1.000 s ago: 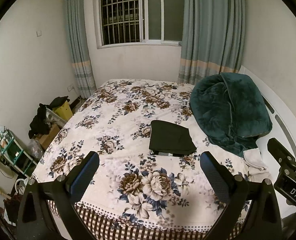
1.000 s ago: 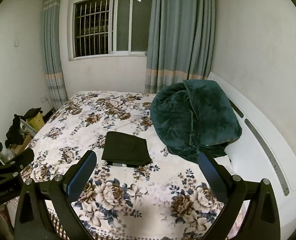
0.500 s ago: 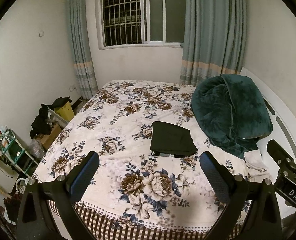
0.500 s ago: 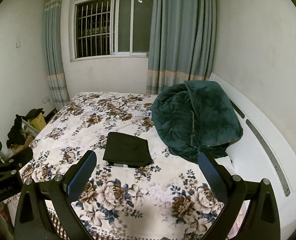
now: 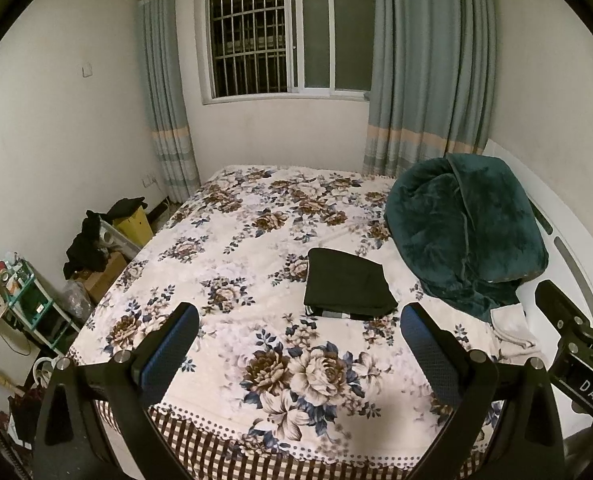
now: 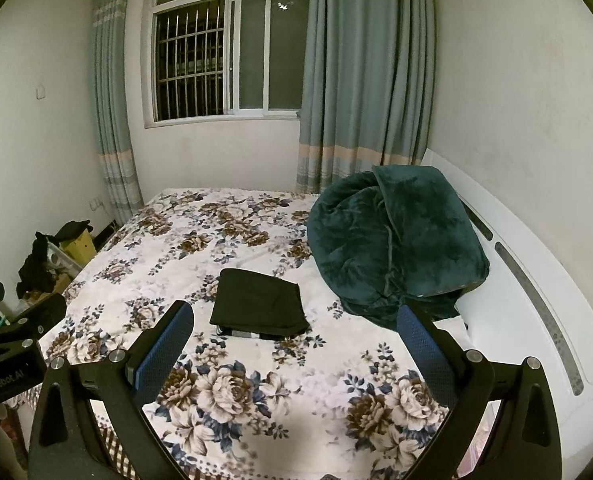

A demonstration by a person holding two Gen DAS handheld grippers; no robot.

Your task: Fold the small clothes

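Observation:
A dark garment point(image 5: 347, 283) point(image 6: 258, 303), folded into a neat rectangle with a striped band showing at its near edge, lies on the floral bedspread point(image 5: 256, 248) point(image 6: 184, 236) right of the bed's middle. My left gripper point(image 5: 298, 330) is open above the bed's near edge, well short of the garment, with nothing between its fingers. My right gripper point(image 6: 294, 330) is open too and empty, held at about the same distance from the garment. Each gripper's body shows at the edge of the other's view.
A bunched dark green blanket point(image 5: 464, 224) point(image 6: 392, 236) sits on the bed's right side against the white headboard point(image 6: 536, 300). Boxes, dark clothes and a small shelf point(image 5: 36, 300) crowd the floor left of the bed. A barred window point(image 5: 288, 40) and curtains stand behind.
Both views have tilted slightly upward, so the garment and bed sit a little lower in frame. The garment has not moved and both grippers stay open.

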